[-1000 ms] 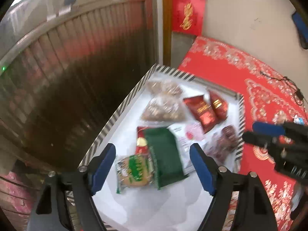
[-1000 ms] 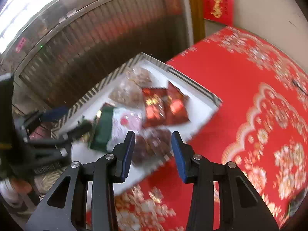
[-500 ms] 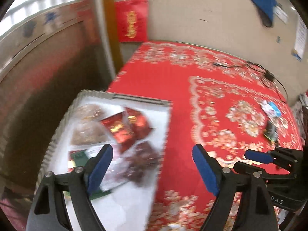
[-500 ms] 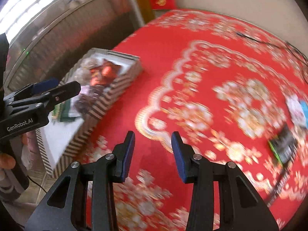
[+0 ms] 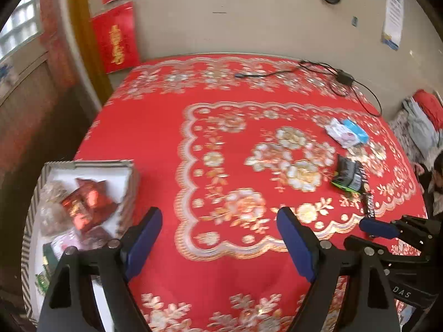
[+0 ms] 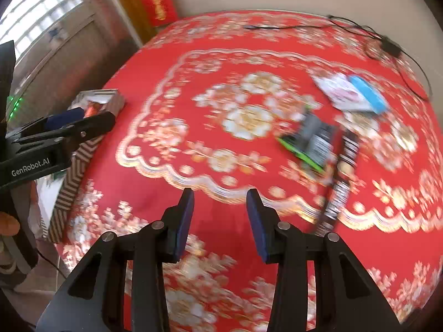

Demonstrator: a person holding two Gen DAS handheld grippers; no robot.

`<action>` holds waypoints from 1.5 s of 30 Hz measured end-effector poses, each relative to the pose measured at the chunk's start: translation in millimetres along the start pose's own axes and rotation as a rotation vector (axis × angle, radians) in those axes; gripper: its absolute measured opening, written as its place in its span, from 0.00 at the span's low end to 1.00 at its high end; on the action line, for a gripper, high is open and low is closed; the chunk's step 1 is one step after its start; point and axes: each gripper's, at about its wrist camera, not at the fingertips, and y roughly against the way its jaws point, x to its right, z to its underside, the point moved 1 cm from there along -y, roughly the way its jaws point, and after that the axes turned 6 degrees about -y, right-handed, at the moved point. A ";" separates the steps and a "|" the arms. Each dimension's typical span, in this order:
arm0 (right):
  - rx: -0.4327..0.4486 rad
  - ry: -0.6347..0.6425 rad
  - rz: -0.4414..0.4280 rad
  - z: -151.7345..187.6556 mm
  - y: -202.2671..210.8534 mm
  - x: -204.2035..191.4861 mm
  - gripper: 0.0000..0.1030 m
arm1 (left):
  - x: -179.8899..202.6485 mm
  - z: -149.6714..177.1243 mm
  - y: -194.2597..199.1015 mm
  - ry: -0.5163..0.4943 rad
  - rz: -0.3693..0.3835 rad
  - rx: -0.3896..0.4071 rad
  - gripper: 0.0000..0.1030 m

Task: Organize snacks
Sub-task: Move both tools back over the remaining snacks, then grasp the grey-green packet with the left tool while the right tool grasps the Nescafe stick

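A striped box [image 5: 133,177] with several snack packets, among them red ones [image 5: 88,202], stands at the table's left edge; it also shows in the right wrist view [image 6: 110,102]. Loose on the red cloth lie a black and green packet [image 5: 349,175] [image 6: 313,138], a white and blue packet [image 5: 346,132] [image 6: 351,91] and a long dark bar [image 6: 340,182]. My left gripper [image 5: 218,238] is open and empty above the cloth, right of the box. My right gripper [image 6: 220,215] is open and empty, short of the loose packets.
The table wears a red cloth with gold flowers [image 5: 249,144]. A black cable and adapter [image 5: 343,77] lie at its far edge by the wall. Red hangings [image 5: 116,41] are on the wall at the left. Bags [image 5: 420,121] sit at the right.
Both grippers have swung right, away from over the box toward the middle of the table. The loose packets have come into view. Both stay open and empty.
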 end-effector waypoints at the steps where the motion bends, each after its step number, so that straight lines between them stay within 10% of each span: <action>1: 0.002 -0.014 0.008 2.0 2.1 7.3 0.38 | 6.4 -1.8 -2.6 -0.007 0.010 -0.002 0.84; 19: 0.017 -0.204 0.072 21.6 26.9 109.2 0.52 | 113.1 -44.5 -43.1 -0.110 0.147 -0.049 0.84; 45: 0.024 -0.196 0.124 -3.8 19.9 133.6 0.52 | 176.3 -67.7 -95.1 -0.202 0.174 -0.123 0.84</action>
